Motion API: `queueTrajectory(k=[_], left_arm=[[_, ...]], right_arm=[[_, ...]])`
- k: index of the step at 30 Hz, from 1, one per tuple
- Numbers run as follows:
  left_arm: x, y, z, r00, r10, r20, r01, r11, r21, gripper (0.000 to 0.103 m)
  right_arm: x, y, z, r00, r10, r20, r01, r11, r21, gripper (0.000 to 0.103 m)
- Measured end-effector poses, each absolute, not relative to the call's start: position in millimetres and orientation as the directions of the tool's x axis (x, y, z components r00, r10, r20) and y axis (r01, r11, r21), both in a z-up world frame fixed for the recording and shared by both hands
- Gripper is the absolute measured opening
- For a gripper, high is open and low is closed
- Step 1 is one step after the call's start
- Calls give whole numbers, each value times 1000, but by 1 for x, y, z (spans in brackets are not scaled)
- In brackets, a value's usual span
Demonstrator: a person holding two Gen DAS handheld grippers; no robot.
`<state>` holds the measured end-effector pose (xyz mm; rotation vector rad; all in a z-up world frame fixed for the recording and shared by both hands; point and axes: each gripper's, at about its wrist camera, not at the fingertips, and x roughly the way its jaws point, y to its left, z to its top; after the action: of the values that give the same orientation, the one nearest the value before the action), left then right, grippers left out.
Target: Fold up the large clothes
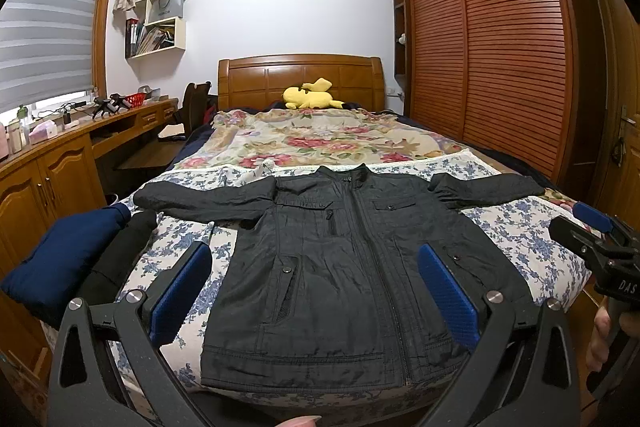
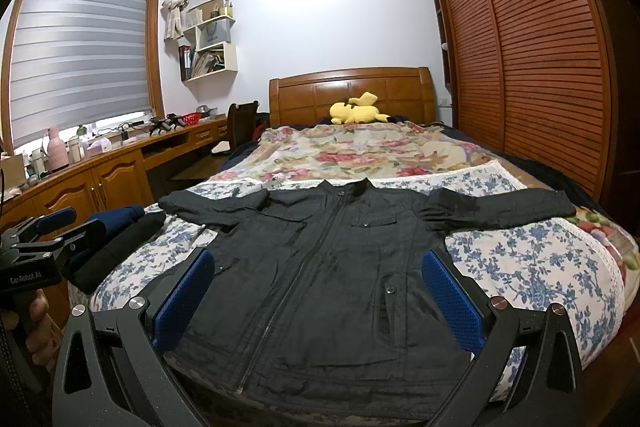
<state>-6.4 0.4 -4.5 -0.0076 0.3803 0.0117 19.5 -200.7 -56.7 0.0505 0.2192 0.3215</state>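
We see the left gripper [image 1: 316, 291] held with its blue-padded fingers [image 1: 182, 291] spread wide apart, gripping nothing and hovering above the lower front of the black jacket [image 1: 332, 267], not touching it as far as we can tell. The right gripper [image 2: 320, 295] is spread just as wide, also with nothing between its fingers, over the same hem end of the jacket. In each wrist view the other gripper shows at the edge of the frame, with a hand [image 1: 600, 339] around its handle.

The jacket lies flat on its back, zipped, hem toward us and collar away, both sleeves stretched out sideways. It rests on a blue-flowered sheet [image 2: 532, 267] that covers the near end of the bed. Just left of the jacket's left-hand sleeve lie a folded navy garment [image 1: 60, 259] and a folded black one [image 1: 120, 251]. Beyond the collar spreads a red-flowered blanket [image 1: 320, 139], and farther still a yellow plush toy [image 1: 310, 97] sits against the wooden headboard [image 1: 300, 75].
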Motion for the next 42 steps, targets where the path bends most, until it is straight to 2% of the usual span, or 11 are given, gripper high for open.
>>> queueTrajectory(k=[9,16,32,42], left_arm=[[-7,0,-5,928,10,-372,-13,1000,-5,103],[10,9,-14,908,20,-419,-22,1000,0,103],[71,44,-58,867,40,-496,-50,999,-6,103],[105,66,-76,844,77,-531,-91,996,-1,103]], right_arm=[[20,-201,-57,925,319,-208,-308,948,83,103],[34,-197,-63,912,339,-230,-327,941,89,103],[120,-161,-75,894,371,-252,-380,925,13,103],[174,-146,-85,857,421,-298,-431,902,32,103]])
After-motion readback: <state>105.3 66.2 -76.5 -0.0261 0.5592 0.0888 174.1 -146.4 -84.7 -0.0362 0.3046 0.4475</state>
